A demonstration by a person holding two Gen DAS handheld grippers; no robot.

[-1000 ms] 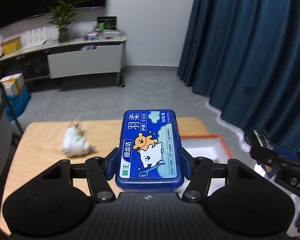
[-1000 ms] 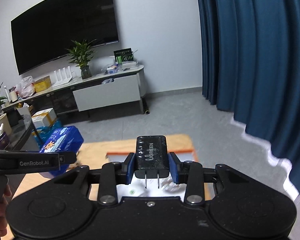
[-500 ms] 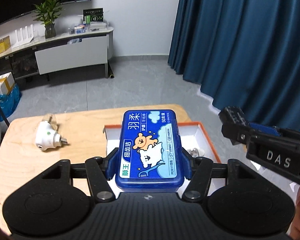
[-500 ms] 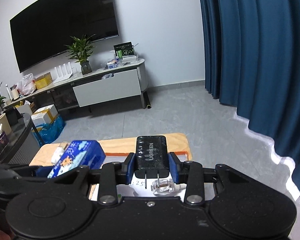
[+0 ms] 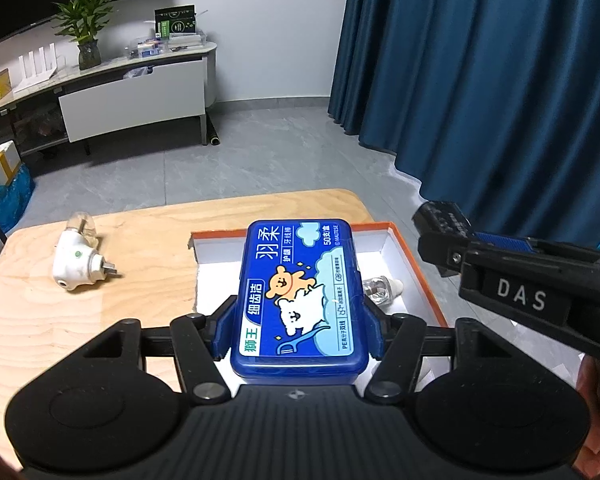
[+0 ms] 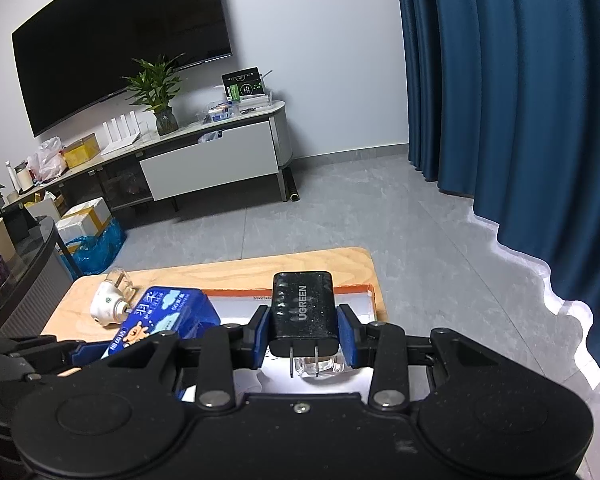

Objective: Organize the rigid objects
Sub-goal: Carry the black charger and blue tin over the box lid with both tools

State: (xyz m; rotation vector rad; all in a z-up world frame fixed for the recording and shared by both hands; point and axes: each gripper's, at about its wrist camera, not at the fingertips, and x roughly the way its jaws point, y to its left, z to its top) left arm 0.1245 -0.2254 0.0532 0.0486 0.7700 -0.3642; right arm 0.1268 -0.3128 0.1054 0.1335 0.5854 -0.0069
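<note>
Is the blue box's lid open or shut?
Shut. The blue box has its lid flat and flush all round, clamped between the left gripper pads.

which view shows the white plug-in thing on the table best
The left wrist view: the white plug-in device lies in full sight on the wooden table, prongs and clear bottle visible. In the right wrist view it is smaller and partly behind the blue floss box.
</note>
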